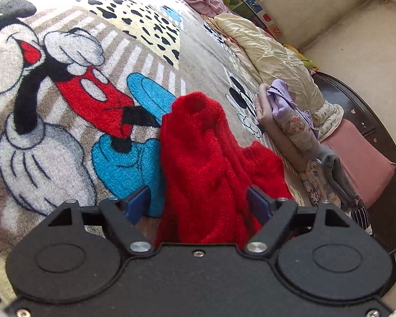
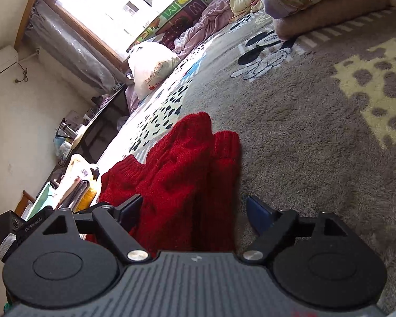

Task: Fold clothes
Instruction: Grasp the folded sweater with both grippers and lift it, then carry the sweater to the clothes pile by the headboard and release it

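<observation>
On patterned blanket (image 1: 66, 105): red sweater (image 1: 211, 163) bunched between spread pads of left gripper (image 1: 198, 200); right gripper (image 2: 195, 208) likewise wide apart, nothing clamped.

The red knitted sweater (image 1: 208, 169) (image 2: 177, 174) lies bunched and unfolded on the patterned rug, rising in a rumpled heap with thick ribbed texture. In the right wrist view, two ribbed cuffs point toward the far side, lying side by side. In the left wrist view, one ribbed edge spreads out to the right.
</observation>
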The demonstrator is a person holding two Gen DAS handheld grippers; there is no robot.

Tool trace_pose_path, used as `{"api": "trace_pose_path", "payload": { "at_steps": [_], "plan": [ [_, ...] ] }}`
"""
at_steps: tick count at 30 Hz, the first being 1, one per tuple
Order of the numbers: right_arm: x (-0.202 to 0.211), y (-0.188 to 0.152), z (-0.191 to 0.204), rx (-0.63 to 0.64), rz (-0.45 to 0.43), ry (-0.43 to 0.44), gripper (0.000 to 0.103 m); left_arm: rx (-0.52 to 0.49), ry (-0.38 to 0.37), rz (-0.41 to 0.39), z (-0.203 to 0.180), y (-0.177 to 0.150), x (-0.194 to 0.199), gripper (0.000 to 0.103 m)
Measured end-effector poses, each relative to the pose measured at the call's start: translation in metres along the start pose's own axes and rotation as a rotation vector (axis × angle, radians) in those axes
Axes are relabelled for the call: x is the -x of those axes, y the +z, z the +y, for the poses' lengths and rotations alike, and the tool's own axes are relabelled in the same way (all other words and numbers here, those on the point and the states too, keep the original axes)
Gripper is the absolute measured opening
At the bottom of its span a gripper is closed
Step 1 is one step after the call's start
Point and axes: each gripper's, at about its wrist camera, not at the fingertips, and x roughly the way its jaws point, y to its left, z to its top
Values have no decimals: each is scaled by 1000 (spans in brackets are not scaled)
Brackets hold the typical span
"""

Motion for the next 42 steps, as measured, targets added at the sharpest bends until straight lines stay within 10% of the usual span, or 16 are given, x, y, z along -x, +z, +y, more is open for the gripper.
{"api": "trace_pose_path", "payload": {
  "at_steps": [5,9,20,25,34,40,42],
  "plan": [
    [-11,-9,-2,-7,-29,1,86,3,-39,-6,-8,-9,-15,70],
    [-22,-15,-2,-31,-9,71,66,31,-80,-18,-15,-12,-21,56],
    [40,9,-32,-130,-172,253,56,-12,-247,18,-110,-1,-40,53],
    [110,43,-40,-113,-402,248,56,-168,-462,68,-214,11,-72,53],
    [286,61,-51,161,-1082,96,56,-451,-1007,171,-408,-18,-143,53],
    [355,79,-84,212,-1320,-101,56,-449,-1101,308,-488,-43,-222,54],
    [362,89,-104,160,-1341,-151,56,-412,-929,347,-495,-56,-269,65]
  ]
}}
